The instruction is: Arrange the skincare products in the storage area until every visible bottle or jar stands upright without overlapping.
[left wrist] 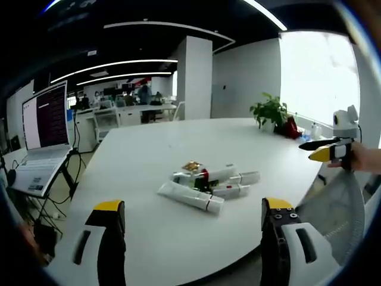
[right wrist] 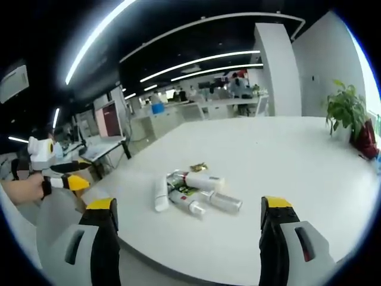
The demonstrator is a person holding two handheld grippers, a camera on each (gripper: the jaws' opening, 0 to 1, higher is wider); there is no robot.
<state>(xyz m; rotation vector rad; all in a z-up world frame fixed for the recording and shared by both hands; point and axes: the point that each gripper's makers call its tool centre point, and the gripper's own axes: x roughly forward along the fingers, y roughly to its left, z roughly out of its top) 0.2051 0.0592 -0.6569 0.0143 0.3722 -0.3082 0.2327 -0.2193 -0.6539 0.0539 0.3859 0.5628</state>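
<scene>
Tabletop (left wrist: 178, 238): large, white, rounded edge, in an open office; it carries everything listed below.

Laptop (left wrist: 44, 128): open on a stand off the tabletop's far side, screen lit; in the right gripper view a laptop (right wrist: 110, 122) sits beyond the tabletop edge.

Potted plant (left wrist: 271, 112): green, at the tabletop's far edge by the window, a red item just beside it; also in the right gripper view (right wrist: 346, 107).

My left fingers (left wrist: 193, 214): two black jaws with yellow tips, spread wide apart, nothing between them, held short of the products. In the right gripper view this gripper (right wrist: 71, 182) sits off the tabletop edge, gripped by a hand (right wrist: 21, 189).

My right fingers (right wrist: 190, 211): same build, spread wide, holding nothing, above the near tabletop edge. In the left gripper view this gripper (left wrist: 324, 152) hovers past the tabletop's edge, held by a hand (left wrist: 366, 159); how far open it is cannot be told there.

Skincare products (left wrist: 205, 185): a small cluster near the middle of the tabletop, all lying on their sides, touching and partly overlapping. Includes a long white tube (left wrist: 190, 196) at the near side, several smaller white bottles (left wrist: 241, 179) behind it, one item with a green and red label, and a gold-coloured piece (left wrist: 191, 165) at the far end. Same cluster in the right gripper view (right wrist: 190, 190), white tube (right wrist: 161, 195) at one side. None stands upright.
</scene>
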